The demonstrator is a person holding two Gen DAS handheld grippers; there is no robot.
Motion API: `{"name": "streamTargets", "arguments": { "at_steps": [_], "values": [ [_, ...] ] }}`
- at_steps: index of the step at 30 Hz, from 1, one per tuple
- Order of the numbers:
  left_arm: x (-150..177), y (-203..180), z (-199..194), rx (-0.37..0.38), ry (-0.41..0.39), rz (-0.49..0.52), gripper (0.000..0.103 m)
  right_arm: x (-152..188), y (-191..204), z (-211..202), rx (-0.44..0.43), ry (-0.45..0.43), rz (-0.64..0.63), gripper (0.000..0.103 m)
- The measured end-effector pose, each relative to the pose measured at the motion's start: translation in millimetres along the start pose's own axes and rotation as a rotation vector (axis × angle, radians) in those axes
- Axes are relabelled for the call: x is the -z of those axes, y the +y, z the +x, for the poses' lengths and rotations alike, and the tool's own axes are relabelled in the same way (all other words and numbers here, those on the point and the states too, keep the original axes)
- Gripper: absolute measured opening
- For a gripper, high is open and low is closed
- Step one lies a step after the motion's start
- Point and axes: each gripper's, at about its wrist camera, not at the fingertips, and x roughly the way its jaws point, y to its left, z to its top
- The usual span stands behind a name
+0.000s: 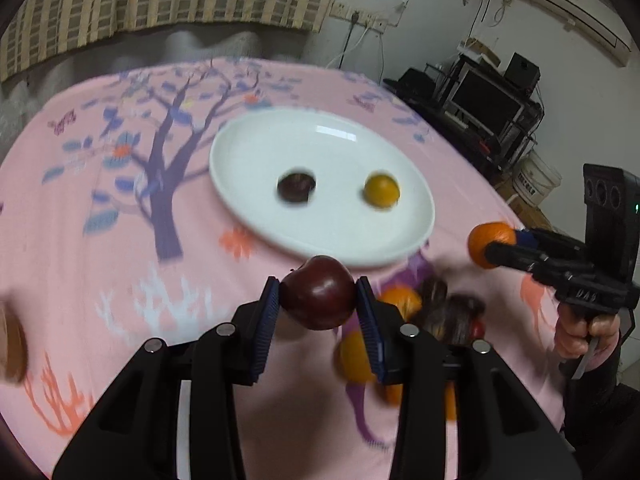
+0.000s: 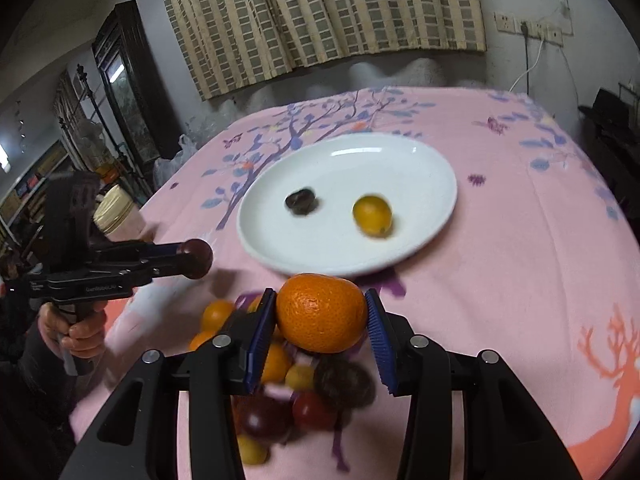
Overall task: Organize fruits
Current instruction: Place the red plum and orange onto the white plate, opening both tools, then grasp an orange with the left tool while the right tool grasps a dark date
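My left gripper (image 1: 318,300) is shut on a dark red plum (image 1: 318,298), lifted just in front of the white plate (image 1: 320,240). My right gripper (image 2: 322,314) is shut on an orange mandarin (image 2: 322,312), also raised before the plate (image 2: 420,152). On the plate lie a dark brown fruit (image 1: 296,189) (image 2: 301,201) and a small yellow-orange fruit (image 1: 381,190) (image 2: 372,216). Under both grippers sits a heap of loose fruit (image 2: 296,384) (image 1: 404,312), partly hidden by the fingers. The left gripper (image 2: 196,260) with its plum shows in the right wrist view, the right gripper (image 1: 490,246) with its mandarin in the left wrist view.
A pink tablecloth (image 2: 520,260) with a tree print covers the table. A cream jar (image 2: 114,210) stands at the table's left edge. A person's hand (image 1: 584,332) grips the right tool's handle. Shelves with electronics (image 1: 480,100) stand beyond the right side.
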Motion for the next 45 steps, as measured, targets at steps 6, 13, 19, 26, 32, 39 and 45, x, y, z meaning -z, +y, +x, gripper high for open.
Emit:
{"name": "streamTargets", "arguments": {
  "at_steps": [6, 13, 19, 26, 32, 39, 45],
  "values": [
    [-41, -2, 43, -0.050, 0.000, -0.024, 0.038, -35, 0, 54, 0.085, 0.033, -0.006, 0.045],
    [-44, 3, 79, -0.095, 0.051, -0.035, 0.038, -34, 10, 77, 0.099, 0.070, -0.048, 0.045],
    [-41, -6, 57, -0.173, -0.027, -0.039, 0.080, -33, 3, 64, 0.073, 0.056, 0.001, 0.048],
    [-13, -7, -7, -0.244, -0.127, -0.061, 0.093, -16, 30, 20, -0.033, 0.011, -0.070, 0.053],
    [34, 15, -24, -0.255, -0.107, -0.160, 0.093, 17, 66, 13, -0.099, 0.069, -0.194, 0.053],
    [39, 17, -22, -0.255, -0.087, -0.147, 0.093, 38, 82, 21, -0.055, 0.126, -0.260, 0.053],
    [39, 14, -26, -0.245, -0.090, -0.139, 0.093, 41, 78, 28, -0.027, 0.139, -0.250, 0.040]
  ]
}}
